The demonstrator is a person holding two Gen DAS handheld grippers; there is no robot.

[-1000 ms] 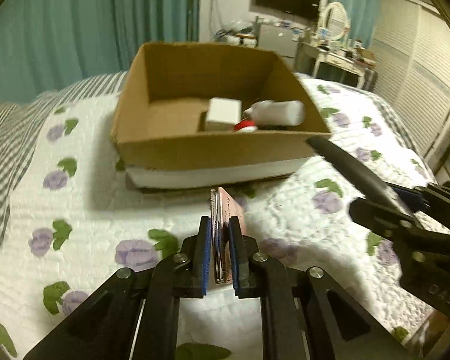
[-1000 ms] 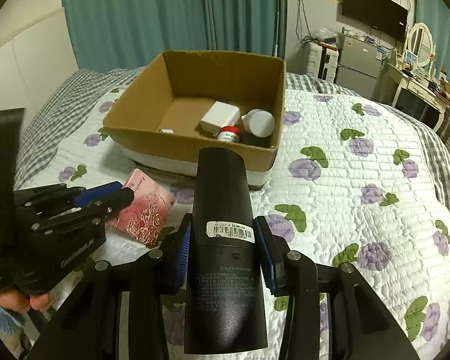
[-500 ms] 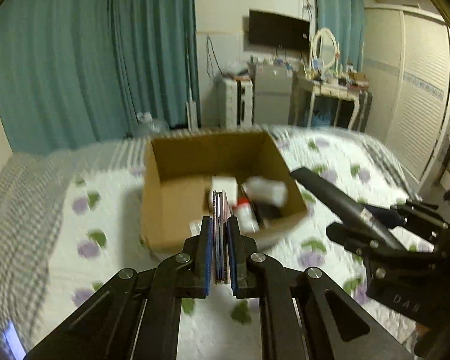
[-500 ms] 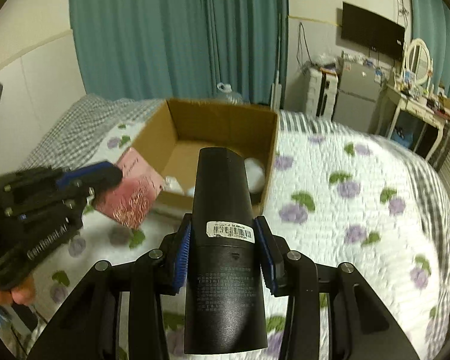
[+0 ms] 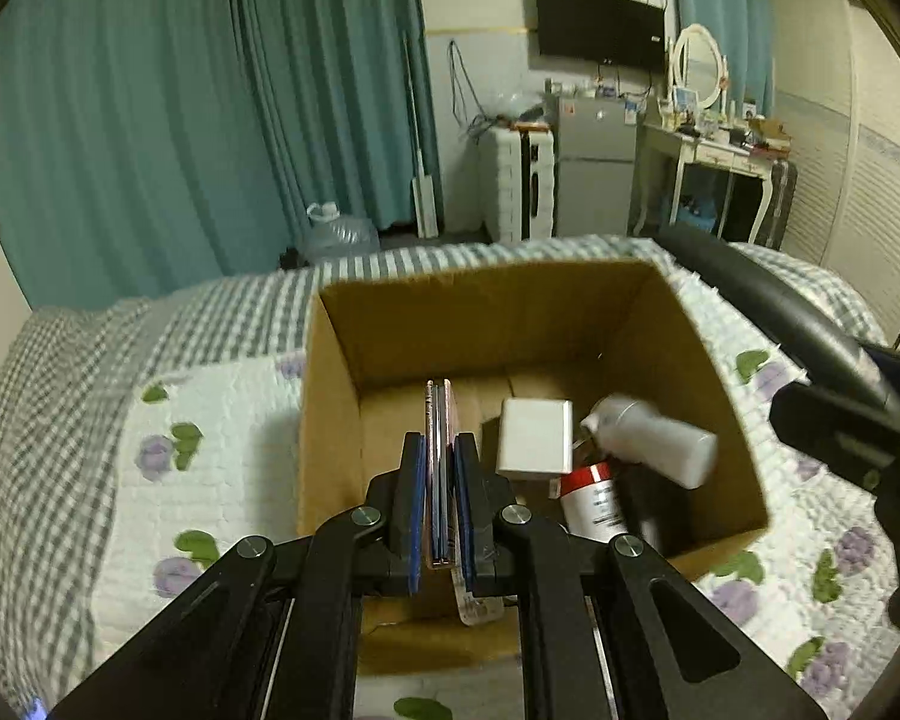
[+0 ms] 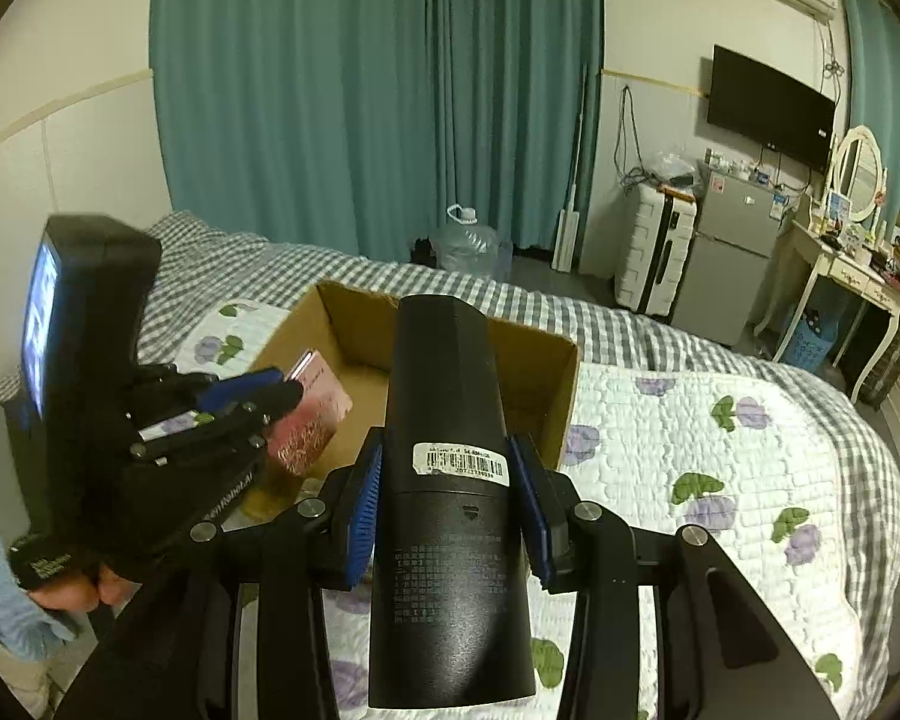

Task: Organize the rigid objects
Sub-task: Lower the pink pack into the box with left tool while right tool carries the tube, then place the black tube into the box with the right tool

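My left gripper is shut on a flat pink box, held edge-on above the open cardboard box on the bed. In the right wrist view the left gripper holds the pink box over the cardboard box's near left corner. My right gripper is shut on a tall black bottle with a barcode label, above the box's near side. The black bottle also shows at the right of the left wrist view. Inside the box lie a white cube, a white bottle and a red-and-white can.
The box stands on a bed with a white floral quilt and a grey checked cover. Behind the bed are teal curtains, a water jug, a small fridge and a dressing table.
Both grippers have risen and moved forward. The pink box went from the quilt in front of the cardboard box to above its inside. The black bottle came closer to the box.
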